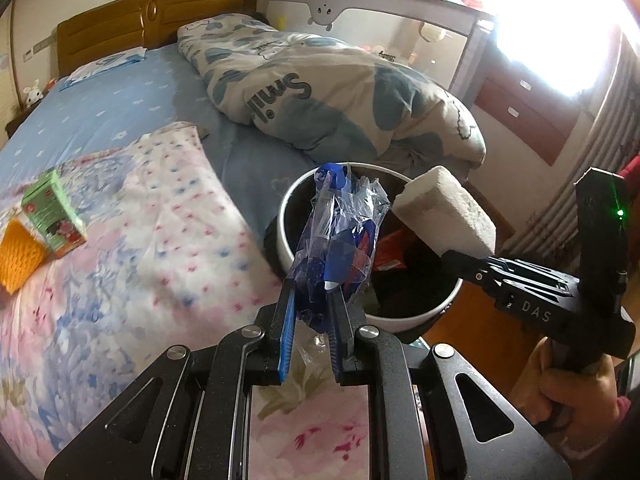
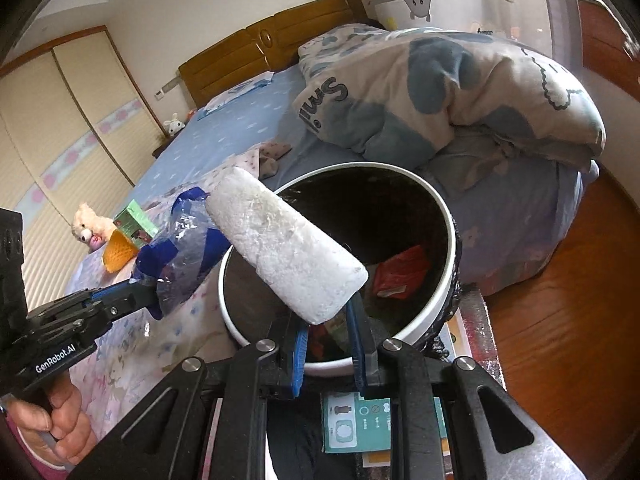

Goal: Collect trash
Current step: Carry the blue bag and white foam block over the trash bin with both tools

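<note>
A white bin (image 1: 289, 216) (image 2: 451, 240) with a black liner stands by the bed's foot, with red wrapper trash (image 2: 400, 274) inside. My left gripper (image 1: 312, 288) is shut on a crumpled blue and clear plastic bag (image 1: 340, 232) and holds it over the bin's near rim; it also shows in the right wrist view (image 2: 180, 256). My right gripper (image 2: 328, 316) is shut on a white foam block (image 2: 284, 244) and holds it above the bin's mouth; the block also shows in the left wrist view (image 1: 444, 212).
A green carton (image 1: 54, 210) and an orange mesh piece (image 1: 18, 258) lie on the pink floral blanket (image 1: 152, 240). A folded quilt (image 1: 340, 96) lies on the bed. A plush toy (image 2: 90, 226) sits at the bed's side. Boxes (image 2: 356, 424) lie under the bin.
</note>
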`<state>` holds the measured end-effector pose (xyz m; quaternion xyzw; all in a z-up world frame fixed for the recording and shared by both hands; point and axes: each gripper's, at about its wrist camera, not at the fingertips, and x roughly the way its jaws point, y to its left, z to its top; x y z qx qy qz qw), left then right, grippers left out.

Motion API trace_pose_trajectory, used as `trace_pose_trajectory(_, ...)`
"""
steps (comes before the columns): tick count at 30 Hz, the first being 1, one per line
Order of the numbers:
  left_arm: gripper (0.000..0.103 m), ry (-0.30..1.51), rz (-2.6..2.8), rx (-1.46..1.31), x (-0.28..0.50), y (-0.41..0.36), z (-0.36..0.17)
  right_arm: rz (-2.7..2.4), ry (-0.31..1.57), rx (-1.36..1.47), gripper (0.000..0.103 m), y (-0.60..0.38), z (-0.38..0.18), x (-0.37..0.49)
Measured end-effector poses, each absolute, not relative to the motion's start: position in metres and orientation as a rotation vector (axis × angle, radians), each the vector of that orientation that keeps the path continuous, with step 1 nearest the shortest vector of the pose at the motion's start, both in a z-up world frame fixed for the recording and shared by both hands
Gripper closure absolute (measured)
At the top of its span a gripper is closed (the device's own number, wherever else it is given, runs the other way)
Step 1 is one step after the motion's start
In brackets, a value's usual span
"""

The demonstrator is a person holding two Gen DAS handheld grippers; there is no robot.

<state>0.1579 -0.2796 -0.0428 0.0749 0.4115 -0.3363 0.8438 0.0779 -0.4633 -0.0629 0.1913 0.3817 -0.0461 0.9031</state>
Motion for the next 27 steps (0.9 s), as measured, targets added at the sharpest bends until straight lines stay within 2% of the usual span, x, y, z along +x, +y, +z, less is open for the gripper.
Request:
trace_pose_trajectory(19, 0.090, 0.902, -0.709, 0.187, 0.167, -0.304, -0.051, -0.104, 0.854, 0.411, 0.084, -0.482, -0.071, 0.094)
trace_pose_trajectory(27, 0.087, 0.914, -0.712, 0.187, 0.172, -0.310, -0.054, -0.109, 0.873, 0.403, 0.080, -0.484, -0.073, 0.100)
